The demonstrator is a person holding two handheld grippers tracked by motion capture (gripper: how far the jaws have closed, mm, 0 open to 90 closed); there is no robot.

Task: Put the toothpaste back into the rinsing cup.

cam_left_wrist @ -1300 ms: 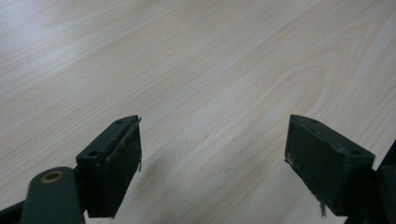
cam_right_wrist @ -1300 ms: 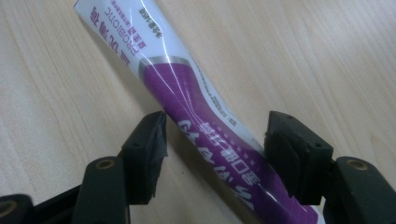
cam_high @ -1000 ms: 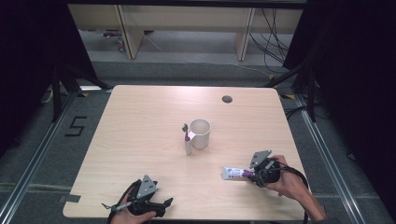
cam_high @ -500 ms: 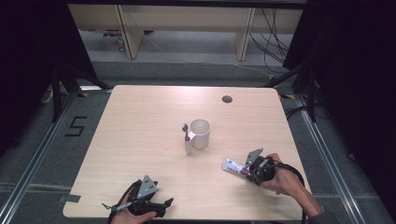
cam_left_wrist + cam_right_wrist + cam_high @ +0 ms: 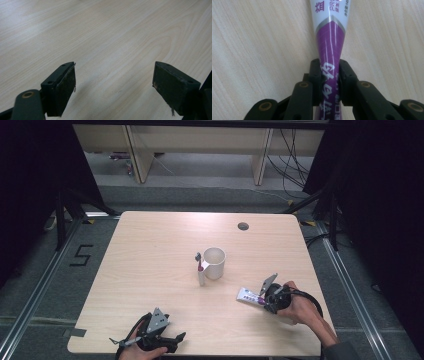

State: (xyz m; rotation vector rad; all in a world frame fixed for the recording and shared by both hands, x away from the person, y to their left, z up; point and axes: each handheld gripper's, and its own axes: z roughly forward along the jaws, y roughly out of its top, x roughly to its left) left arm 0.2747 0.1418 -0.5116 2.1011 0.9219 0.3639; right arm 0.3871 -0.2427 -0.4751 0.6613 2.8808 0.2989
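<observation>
The table (image 5: 165, 250) carries a mug (image 5: 214, 262) at its middle, a toothbrush (image 5: 200, 268) leaning against the mug's left side. Near the right front edge lies the tube (image 5: 248, 295), its purple end between the pads of the right claw (image 5: 329, 82), whose jaws have just been closing and now pinch it; the tube looks ready to lift. The left claw (image 5: 113, 85) hangs wide over bare wood at the front left.
</observation>
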